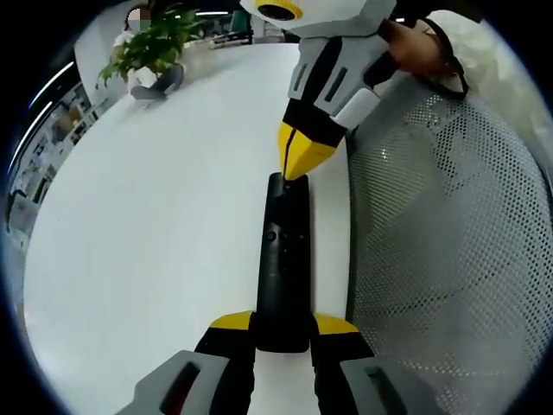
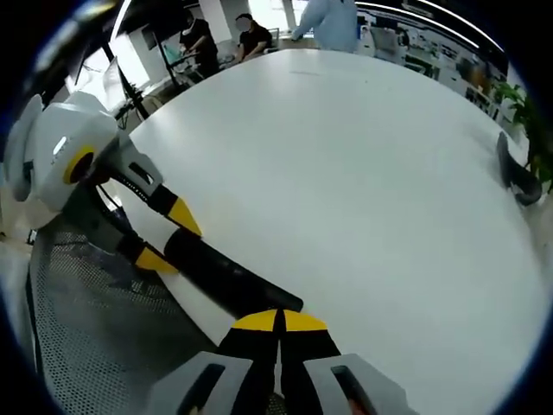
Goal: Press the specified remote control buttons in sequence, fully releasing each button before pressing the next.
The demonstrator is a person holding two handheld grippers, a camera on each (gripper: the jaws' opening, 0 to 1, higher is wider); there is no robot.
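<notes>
— Where's the remote?

— I see the remote [image 1: 282, 264] lying long and black near the edge of the white counter [image 1: 155, 242], one end sitting between the yellow tips of my left hand-held gripper [image 1: 282, 324]. Those tips are pinching it from both sides. In the right gripper view the same remote [image 2: 226, 272] runs on a slant from the left hand-held gripper [image 2: 164, 233] down toward my right one.

— And your right hand-held gripper?

— From the left gripper view, the right hand-held gripper [image 1: 298, 164] comes in from the top with its yellow tips pressed together into one point, and that point is touching the far end of the remote. In its own view the right hand-held gripper [image 2: 279, 322] shows the two yellow tips meeting with just a thin seam between them, right at the remote's near end.

— Which button is it on?

— I can't tell. A few small buttons show on the remote's face in the left gripper view, further down from where the point sits.

— What else is around?

— A mesh chair back [image 1: 449, 251] just beside the counter's edge, a potted plant [image 1: 154, 43] at the far side of the counter, and a hand [image 1: 419, 47] holding the right hand-held gripper. In the right gripper view, people [image 2: 251, 35] are at the far end of the counter.
</notes>
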